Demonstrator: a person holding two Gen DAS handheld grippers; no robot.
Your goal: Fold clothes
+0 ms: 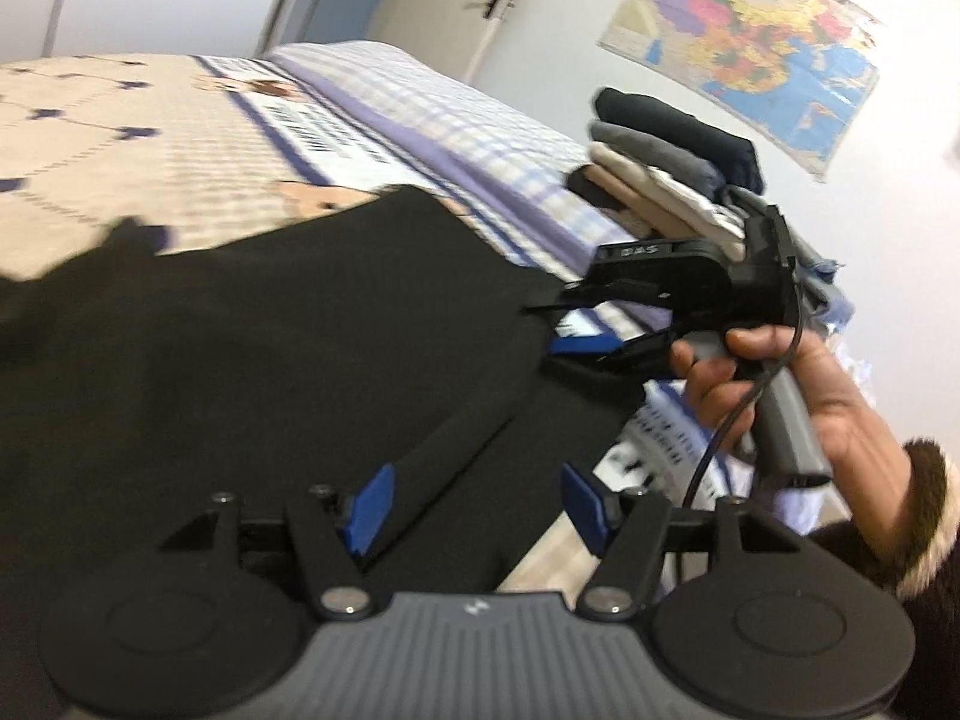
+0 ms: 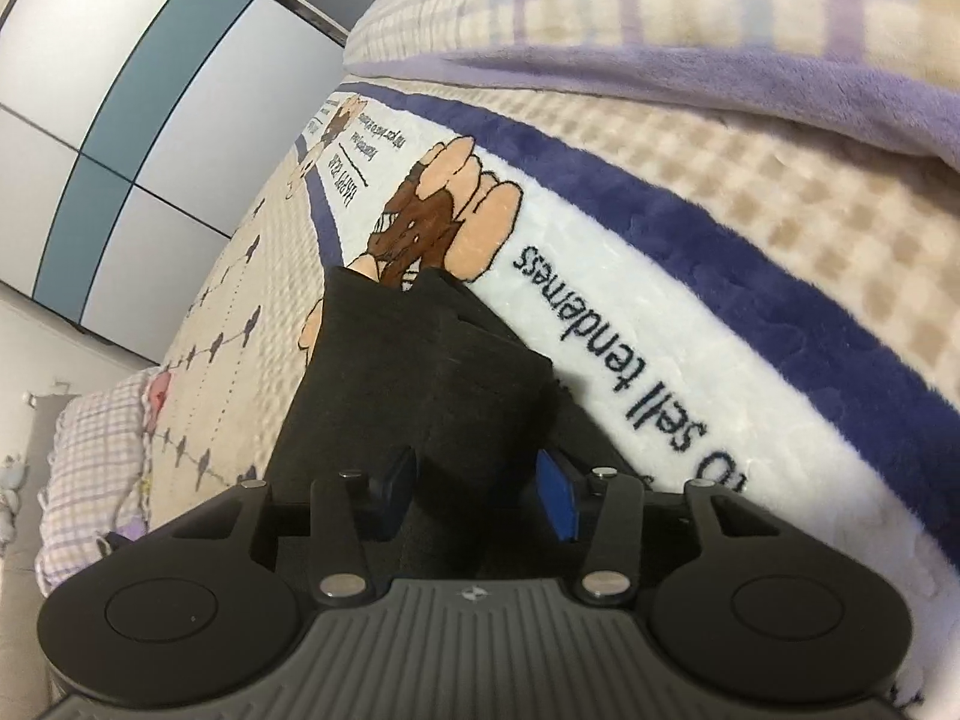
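A black garment (image 1: 270, 348) lies spread on the patterned bed blanket (image 1: 120, 138). My left gripper (image 1: 474, 510) hovers over its near edge, jaws open, with black cloth between the blue pads (image 1: 372, 504). My right gripper (image 1: 576, 330) shows in the left wrist view at the garment's right edge, held by a hand (image 1: 798, 372). In the right wrist view my right gripper (image 2: 480, 480) has a fold of the black garment (image 2: 420, 372) between its blue pads (image 2: 555, 495), which stand apart around the cloth.
A stack of folded clothes (image 1: 666, 168) sits at the far right of the bed on a purple plaid blanket (image 1: 432, 120). A map (image 1: 750, 42) hangs on the wall. A wardrobe (image 2: 120, 120) stands beyond the bed. A plaid pillow (image 2: 96, 456) lies at the left.
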